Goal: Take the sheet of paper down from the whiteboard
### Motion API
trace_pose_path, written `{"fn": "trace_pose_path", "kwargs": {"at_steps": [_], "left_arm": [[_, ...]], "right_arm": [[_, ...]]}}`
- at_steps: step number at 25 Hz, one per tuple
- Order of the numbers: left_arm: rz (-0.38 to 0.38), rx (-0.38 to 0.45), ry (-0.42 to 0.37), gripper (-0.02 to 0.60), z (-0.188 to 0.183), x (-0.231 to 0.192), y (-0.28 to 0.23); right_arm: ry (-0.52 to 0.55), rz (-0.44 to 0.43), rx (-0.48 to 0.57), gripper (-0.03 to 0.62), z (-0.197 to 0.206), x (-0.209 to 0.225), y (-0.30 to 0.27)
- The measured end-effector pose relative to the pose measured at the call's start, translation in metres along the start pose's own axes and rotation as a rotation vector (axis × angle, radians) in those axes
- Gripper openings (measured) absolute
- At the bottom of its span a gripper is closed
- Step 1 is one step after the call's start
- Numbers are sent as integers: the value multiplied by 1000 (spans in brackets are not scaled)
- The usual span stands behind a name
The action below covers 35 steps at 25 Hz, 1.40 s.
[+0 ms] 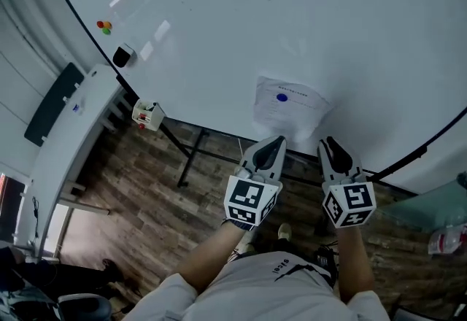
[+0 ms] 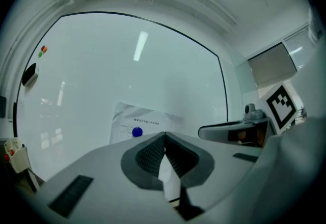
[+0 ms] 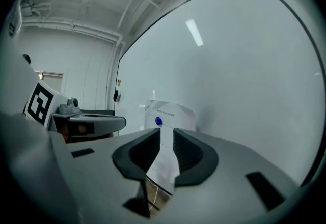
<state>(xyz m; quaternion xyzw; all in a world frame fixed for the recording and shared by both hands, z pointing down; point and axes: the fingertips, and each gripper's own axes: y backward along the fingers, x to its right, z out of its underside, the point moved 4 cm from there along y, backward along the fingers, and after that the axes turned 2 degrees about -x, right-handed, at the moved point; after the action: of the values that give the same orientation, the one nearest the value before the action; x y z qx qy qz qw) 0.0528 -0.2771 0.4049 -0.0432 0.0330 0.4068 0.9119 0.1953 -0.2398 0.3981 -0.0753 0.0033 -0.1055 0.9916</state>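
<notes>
A white sheet of paper (image 1: 290, 106) hangs on the whiteboard (image 1: 241, 28), pinned near its top by a round blue magnet (image 1: 282, 98). Both grippers point level at the board just below the sheet. My left gripper (image 1: 273, 143) is shut with nothing between its jaws; its own view shows the paper (image 2: 147, 120) and magnet (image 2: 136, 132) a little way ahead, above the closed tips (image 2: 164, 136). My right gripper (image 1: 330, 144) stands beside it, its jaws a narrow gap apart and empty (image 3: 166, 134). The paper (image 3: 170, 112) shows through that gap, apart from the pads.
Small red, orange and green magnets (image 1: 104, 25) and a black eraser (image 1: 122, 56) sit at the board's left. A marker holder (image 1: 147, 114) hangs at the lower edge. The board's stand legs (image 1: 191, 155) rest on wood flooring. A white desk (image 1: 73, 130) stands left.
</notes>
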Motion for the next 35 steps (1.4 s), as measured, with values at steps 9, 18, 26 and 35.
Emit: {"fn": "trace_pose_path", "kwargs": {"at_steps": [9, 18, 26, 35], "left_arm": [[-157, 6, 7, 14, 9, -29, -56], [-272, 10, -43, 150, 9, -55, -89], [-299, 9, -65, 163, 10, -59, -106], [-323, 14, -80, 161, 9, -60, -111]], "right_arm": [[73, -43, -13, 80, 6, 47, -49], [62, -43, 23, 80, 9, 68, -69], [64, -77, 24, 80, 9, 70, -73], [118, -77, 43, 80, 4, 67, -76]]}}
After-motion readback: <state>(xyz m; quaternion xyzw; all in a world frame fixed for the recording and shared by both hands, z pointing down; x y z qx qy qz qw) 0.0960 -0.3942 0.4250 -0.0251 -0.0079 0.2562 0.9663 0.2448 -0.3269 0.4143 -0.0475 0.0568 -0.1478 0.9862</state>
